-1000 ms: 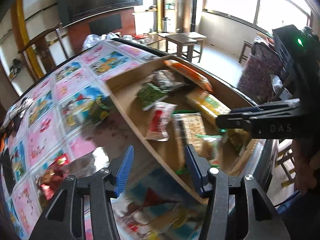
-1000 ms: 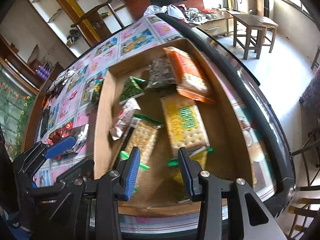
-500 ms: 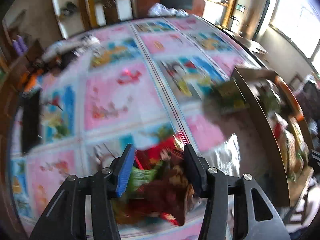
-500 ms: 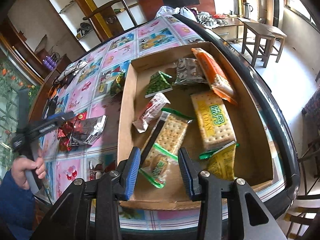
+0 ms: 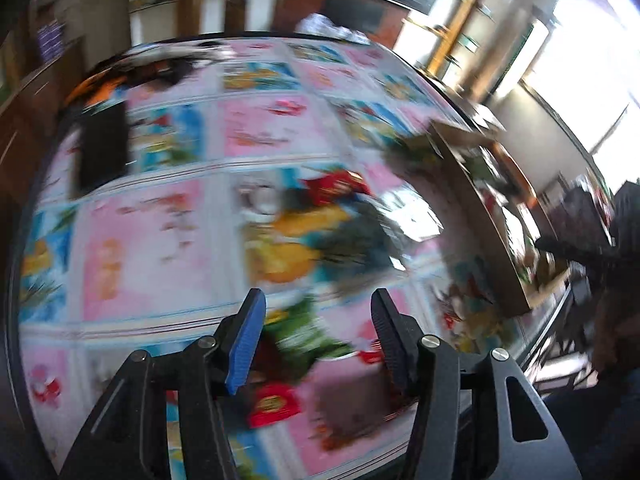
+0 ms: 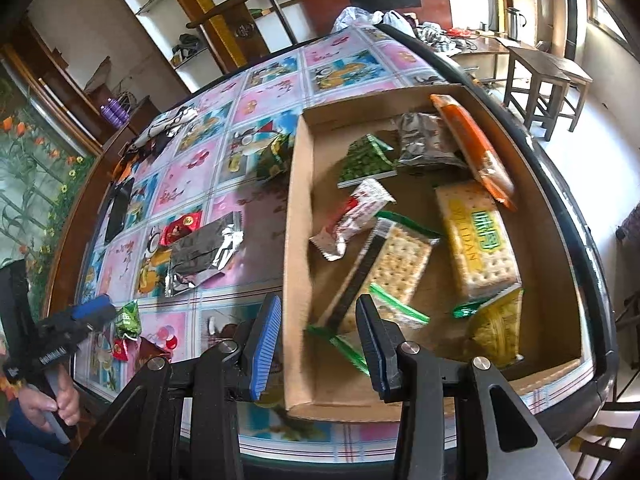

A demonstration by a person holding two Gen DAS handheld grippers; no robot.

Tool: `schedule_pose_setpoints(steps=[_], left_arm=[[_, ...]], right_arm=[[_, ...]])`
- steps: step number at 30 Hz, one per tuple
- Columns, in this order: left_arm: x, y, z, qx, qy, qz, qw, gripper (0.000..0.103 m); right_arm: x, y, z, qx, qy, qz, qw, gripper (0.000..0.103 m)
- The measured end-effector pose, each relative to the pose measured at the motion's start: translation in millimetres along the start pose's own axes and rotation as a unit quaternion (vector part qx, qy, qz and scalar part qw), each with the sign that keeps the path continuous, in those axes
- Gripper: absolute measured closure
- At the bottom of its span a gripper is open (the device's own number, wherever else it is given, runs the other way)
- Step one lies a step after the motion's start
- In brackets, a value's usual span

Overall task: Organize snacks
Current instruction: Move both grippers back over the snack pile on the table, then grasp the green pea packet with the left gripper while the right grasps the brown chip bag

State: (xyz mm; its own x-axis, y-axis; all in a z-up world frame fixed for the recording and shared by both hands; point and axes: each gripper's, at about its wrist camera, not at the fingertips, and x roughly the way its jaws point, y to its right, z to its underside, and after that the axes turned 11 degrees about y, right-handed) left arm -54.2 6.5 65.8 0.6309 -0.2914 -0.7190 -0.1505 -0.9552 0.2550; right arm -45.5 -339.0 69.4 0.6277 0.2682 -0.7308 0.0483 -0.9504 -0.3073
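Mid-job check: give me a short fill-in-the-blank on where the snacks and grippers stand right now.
1. The orange-wrapped cracker sleeve lies inside the shallow cardboard ____.
2. The crinkled silver foil packet lies ____ the box, on the patterned tablecloth.
3. The right gripper has its jaws ____, holding nothing.
4. The left gripper hangs over small wrapped snacks near a ____ packet.

Missing words: box; outside; open; red

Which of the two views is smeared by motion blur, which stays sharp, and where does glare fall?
Left wrist view: heavy motion blur smears the tablecloth and loose snacks, though the left gripper stays crisp; the window is blown out. Right wrist view: mostly sharp, cardboard box and crackers legible; glare on the silver packet.
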Motion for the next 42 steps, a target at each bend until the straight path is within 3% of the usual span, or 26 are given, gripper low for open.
schedule_pose_setpoints(steps=[4,7,10,14,17,21,25,27,35,42], left_arm=[[7,-23,2,-0.048,-0.018,-0.006,0.9986,0.049],[11,-17,10,-0.039,-0.037,0.0,0.9985,0.049],[15,-12,14,-0.034,-0.039,-0.016,0.9986,0.049],[26,-6,11,0.018,-0.038,-0.032,0.9986,0.049],[36,-3,9,0.053,-0.053,-0.008,0.9972,0.042],[49,9,11,0.113,-0.067,-0.006,0.9912,0.042],[60,11,14,0.117,-0.068,-0.001,0.9908,0.043],[63,14,14,0.123,-0.062,-0.003,0.9904,0.057],[49,-2,14,0.085,-0.039,-0.002,0.9956,0.067],[22,-21,10,0.063,-0.012,-0.004,0.9979,0.076]], right_arm=[[5,-15,1,-0.017,-0.007,-0.016,1.0,0.061],[7,-26,2,-0.034,-0.013,-0.031,0.999,0.061],[8,-40,4,-0.056,-0.017,-0.047,0.997,0.061],[11,-51,11,-0.071,-0.026,-0.06,0.995,0.061],[14,-58,16,-0.077,-0.034,-0.066,0.994,0.061],[18,-69,25,-0.086,-0.047,-0.078,0.992,0.06],[21,-82,34,-0.092,-0.058,-0.091,0.99,0.059],[25,-89,39,-0.092,-0.066,-0.099,0.989,0.059],[44,-121,62,-0.094,-0.112,-0.141,0.979,0.052],[66,-146,74,-0.096,-0.147,-0.153,0.972,0.049]])
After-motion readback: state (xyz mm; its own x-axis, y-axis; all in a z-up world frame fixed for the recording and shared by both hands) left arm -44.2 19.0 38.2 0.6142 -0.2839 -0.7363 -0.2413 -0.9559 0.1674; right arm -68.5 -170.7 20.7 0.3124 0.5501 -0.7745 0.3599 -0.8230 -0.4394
